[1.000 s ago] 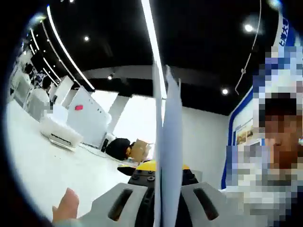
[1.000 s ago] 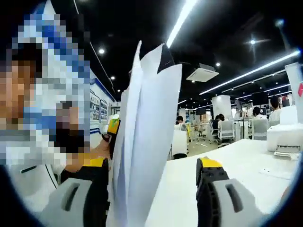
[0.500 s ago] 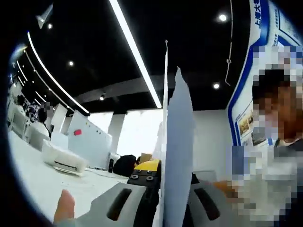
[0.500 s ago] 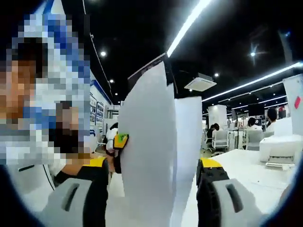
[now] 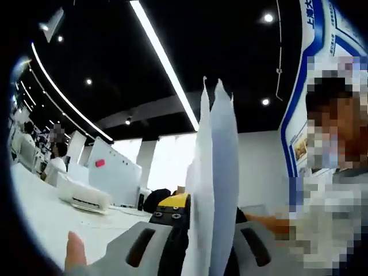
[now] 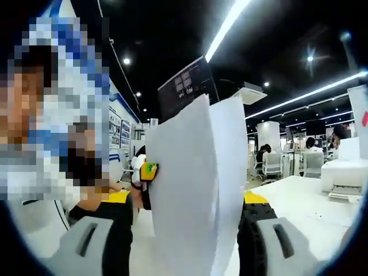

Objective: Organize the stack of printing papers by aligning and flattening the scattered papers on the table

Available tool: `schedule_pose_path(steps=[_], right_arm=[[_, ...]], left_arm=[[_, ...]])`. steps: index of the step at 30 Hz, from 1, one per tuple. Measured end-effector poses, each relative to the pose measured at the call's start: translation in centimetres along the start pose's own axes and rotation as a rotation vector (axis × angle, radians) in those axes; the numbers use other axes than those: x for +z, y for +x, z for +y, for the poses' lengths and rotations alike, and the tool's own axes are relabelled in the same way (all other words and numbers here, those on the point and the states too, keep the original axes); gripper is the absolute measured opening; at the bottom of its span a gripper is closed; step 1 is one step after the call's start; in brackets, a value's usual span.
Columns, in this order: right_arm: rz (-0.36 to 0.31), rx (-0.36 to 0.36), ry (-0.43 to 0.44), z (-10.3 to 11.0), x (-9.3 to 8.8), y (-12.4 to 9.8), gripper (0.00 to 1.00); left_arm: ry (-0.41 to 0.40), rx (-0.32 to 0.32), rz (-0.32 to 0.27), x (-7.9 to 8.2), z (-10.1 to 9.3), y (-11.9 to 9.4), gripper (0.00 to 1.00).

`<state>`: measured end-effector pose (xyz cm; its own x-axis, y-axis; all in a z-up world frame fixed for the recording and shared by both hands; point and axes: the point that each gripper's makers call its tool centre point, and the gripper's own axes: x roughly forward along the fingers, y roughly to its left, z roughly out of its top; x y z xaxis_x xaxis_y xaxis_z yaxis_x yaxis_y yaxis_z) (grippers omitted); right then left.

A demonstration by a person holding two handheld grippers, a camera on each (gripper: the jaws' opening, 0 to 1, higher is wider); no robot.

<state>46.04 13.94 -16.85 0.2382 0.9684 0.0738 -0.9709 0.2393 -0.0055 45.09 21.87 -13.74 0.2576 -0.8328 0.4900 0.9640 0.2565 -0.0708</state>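
A stack of white printing papers [image 5: 214, 190] stands upright and edge-on between the jaws of my left gripper [image 5: 201, 244], which is shut on its lower part. The sheet tops fan slightly apart. In the right gripper view the same papers [image 6: 192, 195] show broadside and bowed. They stand in the wide gap of my right gripper [image 6: 183, 247], which is open with grey jaws on either side. The left gripper's yellow tip [image 6: 147, 171] shows at the papers' far edge. Behind the sheets in the left gripper view shows the right gripper's yellow and black end [image 5: 172, 208].
A white table [image 5: 40, 215] runs under both grippers, with a white printer [image 5: 81, 196] on it, also the printer [image 6: 345, 175] in the right gripper view. A thumb [image 5: 72, 253] shows at lower left. A person stands close by. A dark screen [image 6: 187, 86] hangs behind the papers.
The sheets have drawn closer together, their top edges more level. In the right gripper view the papers sit lower and fill the gap between the jaws. Both cameras shifted slightly.
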Motion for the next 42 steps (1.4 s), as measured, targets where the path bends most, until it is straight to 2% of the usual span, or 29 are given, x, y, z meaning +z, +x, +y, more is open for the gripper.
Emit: schedule_pose_path(steps=[3,5,7,8,9,10,12,13,15,18,19,21,22,23,24,26,30,34,37,38,42], right_arm=[[0.014,0.004,0.002,-0.2,-0.4,0.3,0.69],[0.019,-0.003,-0.004,-0.7,-0.7,0.2,0.69],[0.011,-0.017,0.017,-1.1,-0.9,0.0,0.69],[0.006,-0.014,0.024,-1.1,-1.0,-0.1,0.69],[0.006,-0.014,0.024,-1.0,-1.2,-0.1,0.69],[0.018,-0.026,0.012,-0.9,-1.5,-0.1,0.69],[0.024,-0.025,0.002,-0.5,-1.7,0.0,0.69],[0.023,-0.02,0.0,-0.3,-1.7,0.1,0.69],[0.013,-0.004,-0.005,0.3,-1.3,0.4,0.69],[0.015,0.015,-0.04,1.1,-0.7,0.8,0.68],[0.009,0.019,-0.055,1.2,-0.6,0.8,0.66],[0.009,0.021,-0.059,1.2,-0.9,0.8,0.59],[0.01,0.021,-0.059,1.1,-1.0,0.8,0.51],[0.027,0.012,-0.059,0.7,-1.5,0.7,0.46],[0.043,0.003,-0.06,0.4,-1.9,0.6,0.39],[0.03,-0.015,-0.059,0.0,-1.7,0.3,0.17],[0.006,-0.004,-0.064,0.3,-1.2,0.2,0.0],[0.013,-0.005,-0.044,0.6,-0.7,0.3,0.0],[-0.021,0.068,0.084,1.9,0.6,-0.1,0.0],[-0.029,0.065,0.076,1.7,1.1,-0.6,0.0],[-0.032,0.077,0.09,2.3,1.2,-1.3,0.0]], left_arm=[[0.034,0.003,-0.008,0.5,-0.4,0.0,0.06],[-0.005,0.003,-0.045,0.8,-0.3,-0.5,0.08],[0.006,0.007,-0.047,0.6,-0.2,-1.1,0.06],[0.018,0.014,-0.07,1.0,-0.2,-1.3,0.06],[0.013,-0.003,-0.075,1.0,-0.6,-1.3,0.07],[0.019,-0.008,-0.084,1.0,-0.8,-1.3,0.11],[0.021,-0.001,-0.093,1.1,-0.8,-1.2,0.29],[0.016,0.003,-0.085,1.0,-0.6,-1.0,0.27],[0.035,0.002,-0.049,0.6,-0.7,-0.7,0.18],[0.029,0.0,-0.061,1.2,-0.9,-0.3,0.18],[0.028,-0.006,-0.052,0.9,-1.1,-0.2,0.18],[0.031,0.023,0.008,-0.6,-0.4,-0.7,0.16],[0.032,0.023,0.022,-0.9,-0.4,-0.8,0.11],[0.025,0.022,0.026,-1.1,-0.4,-0.9,0.06],[0.019,0.021,0.03,-1.2,-0.5,-1.1,0.06],[0.043,0.024,0.039,-1.1,-0.7,-0.9,0.06],[0.029,0.008,0.036,-0.9,-1.0,-0.7,0.06],[-0.043,-0.038,0.047,-1.0,-1.7,-0.4,0.1],[-0.018,-0.019,0.075,-1.1,-1.5,-0.3,0.22],[-0.015,0.015,0.093,-1.3,-0.8,-0.3,0.24],[-0.04,0.02,0.101,-1.5,-0.2,-0.2,0.19]])
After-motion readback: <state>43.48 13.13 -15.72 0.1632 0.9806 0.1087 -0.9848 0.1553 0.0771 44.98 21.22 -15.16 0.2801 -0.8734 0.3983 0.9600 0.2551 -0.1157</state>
